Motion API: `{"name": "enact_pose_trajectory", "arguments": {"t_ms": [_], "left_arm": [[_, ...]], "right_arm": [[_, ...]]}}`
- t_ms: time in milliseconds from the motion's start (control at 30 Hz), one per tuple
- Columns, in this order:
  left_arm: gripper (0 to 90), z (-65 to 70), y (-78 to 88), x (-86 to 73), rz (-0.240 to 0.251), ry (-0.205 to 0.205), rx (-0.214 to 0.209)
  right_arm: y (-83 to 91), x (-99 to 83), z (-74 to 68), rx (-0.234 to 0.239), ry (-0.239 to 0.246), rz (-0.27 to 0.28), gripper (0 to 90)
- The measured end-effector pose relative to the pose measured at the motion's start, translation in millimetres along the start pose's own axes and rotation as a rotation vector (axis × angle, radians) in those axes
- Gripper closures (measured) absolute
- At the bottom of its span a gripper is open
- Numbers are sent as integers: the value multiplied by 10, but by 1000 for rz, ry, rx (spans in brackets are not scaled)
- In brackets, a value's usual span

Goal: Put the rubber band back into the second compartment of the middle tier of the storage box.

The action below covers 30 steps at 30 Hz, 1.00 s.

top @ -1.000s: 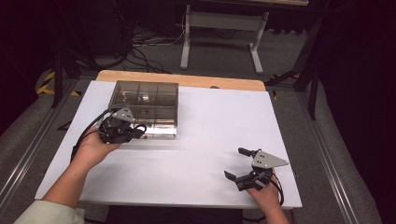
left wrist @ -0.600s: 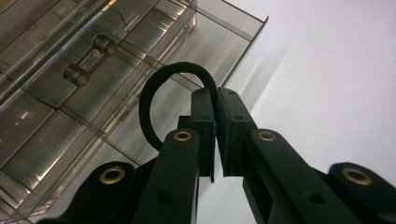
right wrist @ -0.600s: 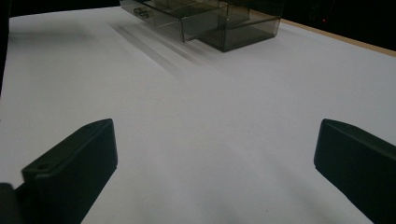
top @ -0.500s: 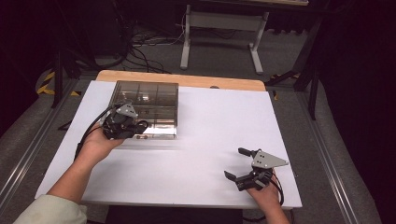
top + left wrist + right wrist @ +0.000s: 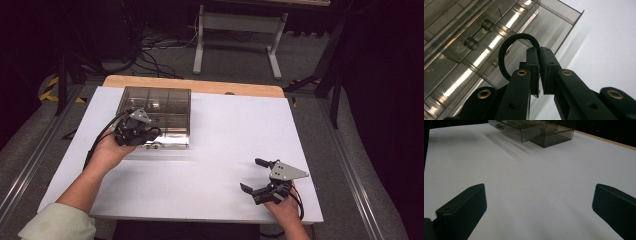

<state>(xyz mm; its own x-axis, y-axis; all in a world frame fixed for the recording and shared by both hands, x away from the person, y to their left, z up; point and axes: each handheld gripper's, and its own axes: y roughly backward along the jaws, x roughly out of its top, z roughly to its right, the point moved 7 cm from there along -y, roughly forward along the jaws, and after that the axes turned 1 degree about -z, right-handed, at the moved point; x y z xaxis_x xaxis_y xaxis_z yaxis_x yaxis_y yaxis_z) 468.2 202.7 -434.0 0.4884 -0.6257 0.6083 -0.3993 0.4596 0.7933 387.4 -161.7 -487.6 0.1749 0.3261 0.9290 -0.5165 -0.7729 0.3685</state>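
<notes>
White tabletop carries the box at its far left. My left tongs pinch a black loop over its pulled-out drawer, ready to drop it in; right tongs rest open, clear.

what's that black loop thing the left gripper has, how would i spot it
On the white table a smoky clear plastic organizer box sits at the far left. The left gripper hangs over the box's near edge, jaws shut on a thin black band. The band arcs in a matte round loop, unlike the box's straight, shiny dividers.
</notes>
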Motion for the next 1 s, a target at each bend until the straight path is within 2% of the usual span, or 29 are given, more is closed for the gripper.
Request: {"name": "enact_pose_trajectory", "arguments": {"t_ms": [533,900,1000], "left_arm": [[858,-95,-115,-12,-26,23,22],[856,-99,-154,-27,-52,25,13],[856,-97,-165,-31,-58,27,0]], "right_arm": [[0,-1,-2,1,-1,-1,0],[-1,-2,-3,2,-3,-2,0],[-1,-2,-3,2,-3,-3,0]]}}
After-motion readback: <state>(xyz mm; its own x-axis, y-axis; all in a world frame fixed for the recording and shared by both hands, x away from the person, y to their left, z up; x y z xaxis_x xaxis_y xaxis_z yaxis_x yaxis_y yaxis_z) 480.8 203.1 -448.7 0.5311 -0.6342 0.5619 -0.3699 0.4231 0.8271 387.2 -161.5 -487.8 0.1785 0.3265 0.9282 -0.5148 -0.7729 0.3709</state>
